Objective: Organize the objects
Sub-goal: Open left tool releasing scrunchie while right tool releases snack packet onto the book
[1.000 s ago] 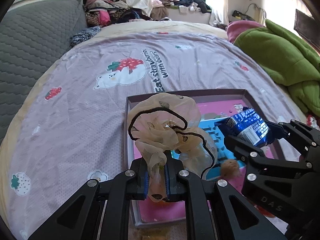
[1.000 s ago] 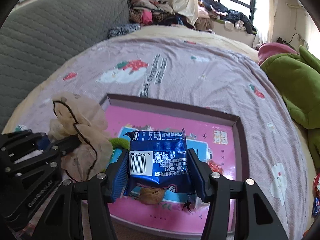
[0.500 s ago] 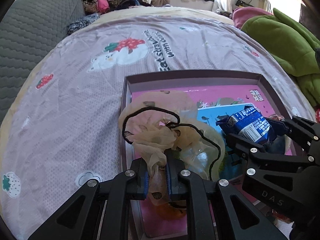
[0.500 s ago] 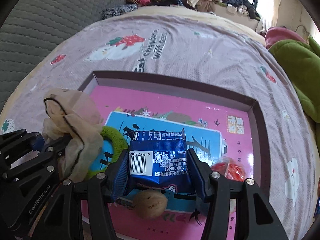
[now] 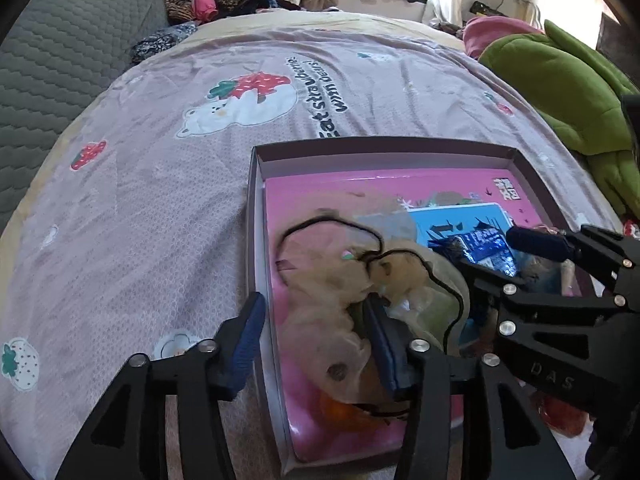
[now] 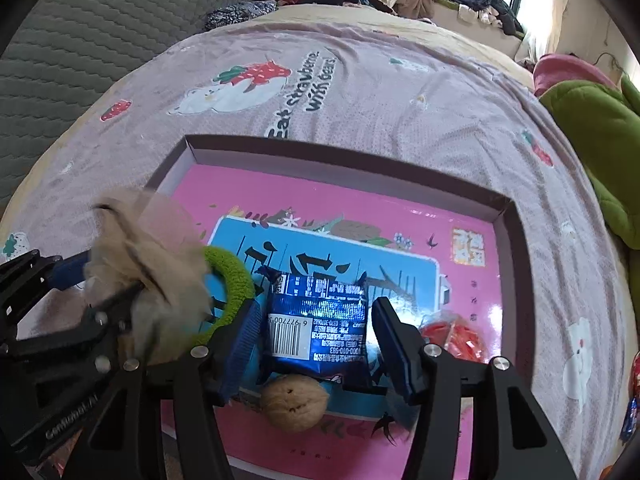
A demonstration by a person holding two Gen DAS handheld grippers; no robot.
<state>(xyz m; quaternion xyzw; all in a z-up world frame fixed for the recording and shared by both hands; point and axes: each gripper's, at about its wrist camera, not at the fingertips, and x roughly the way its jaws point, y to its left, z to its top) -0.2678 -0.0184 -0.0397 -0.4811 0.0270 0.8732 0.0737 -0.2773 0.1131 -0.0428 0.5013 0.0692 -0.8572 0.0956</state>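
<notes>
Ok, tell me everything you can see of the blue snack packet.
The blue snack packet is glossy foil, crinkled, with white print and a barcode panel facing up. It sits inside the pink-floored box, between the fingers of the right hand-held gripper, whose pads look barely clear of its edges. A walnut lies against its near end.

Sheer beige cloth scrunchie (image 5: 340, 300), glossy blue foil packet (image 6: 318, 322), matt cardboard box (image 6: 332, 148).

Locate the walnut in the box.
In the right wrist view the walnut lies on the box's pink floor at its near edge, just below the blue packet.
</notes>
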